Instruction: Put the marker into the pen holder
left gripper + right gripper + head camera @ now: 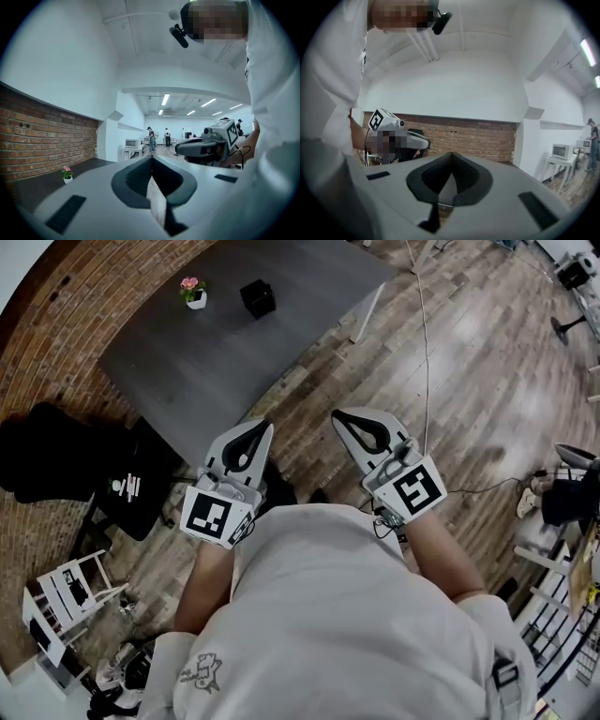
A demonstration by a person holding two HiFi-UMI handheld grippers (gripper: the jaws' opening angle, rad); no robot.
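Note:
A black cube-shaped pen holder [258, 298] stands on the far part of a dark grey table [234, 362]. No marker shows in any view. I hold both grippers close to my chest, short of the table's near corner. My left gripper [259, 426] is shut with nothing between its jaws, and its own view shows the jaws of the left gripper [151, 160] meeting in a line. My right gripper [341, 415] is shut and empty too. In its own view the tips of the right gripper [451, 157] are pressed together.
A small white pot with pink flowers [194, 292] stands left of the pen holder. A black chair [56, 460] and a black bag [131, 488] sit left of the table, with a white stool [70, 592] below them. A cable [427, 352] runs across the wooden floor.

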